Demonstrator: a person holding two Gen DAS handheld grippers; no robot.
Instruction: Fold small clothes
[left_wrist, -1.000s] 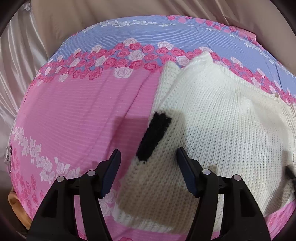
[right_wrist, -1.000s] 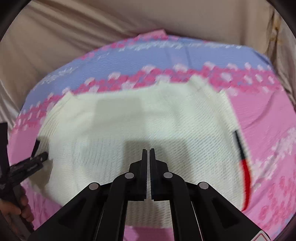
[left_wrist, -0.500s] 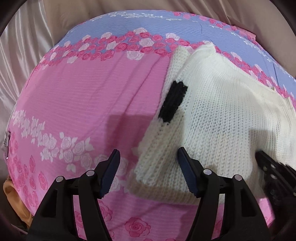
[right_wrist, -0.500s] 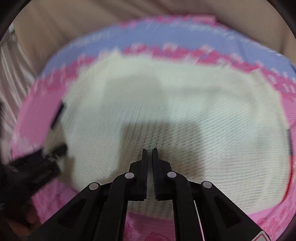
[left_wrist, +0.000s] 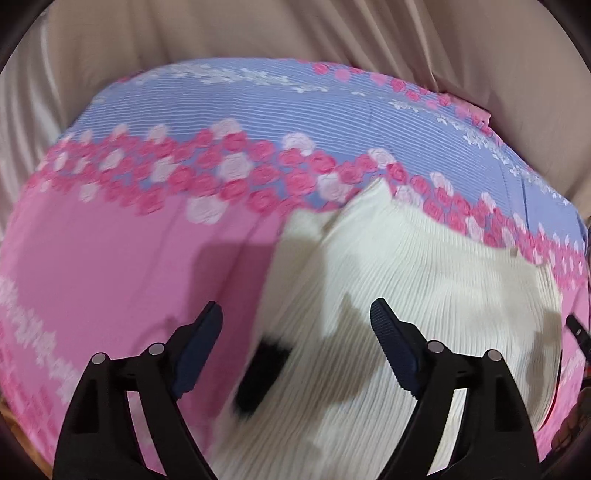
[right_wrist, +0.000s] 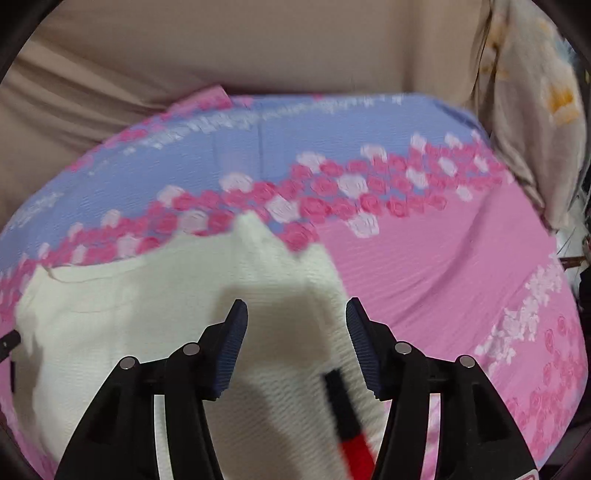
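Beige draped fabric backdrop behind everything, creased, filling the top of both views. Below it, a pink and lilac bedsheet with bands of pink and white roses spread over the bed, lilac at the far side, plain pink nearer. At the far right of the right wrist view, a pale floral cloth with yellow blooms hanging beside the bed.

On the sheet, a cream knitted sweater lying flat, partly folded, its far edge overlapping the rose band; in the left wrist view to the right of centre, in the right wrist view to the lower left. A black knitted patch on the sweater's left edge. A black and red stripe along its right edge, blurred.

Left gripper hanging over the sweater's left edge, jaws spread wide after just opening further, the black patch seen between them but no pad pressing on the knit. Right gripper above the sweater's right edge, jaws just opened from pressed together, now apart, the knit seen between them, nothing pinched.
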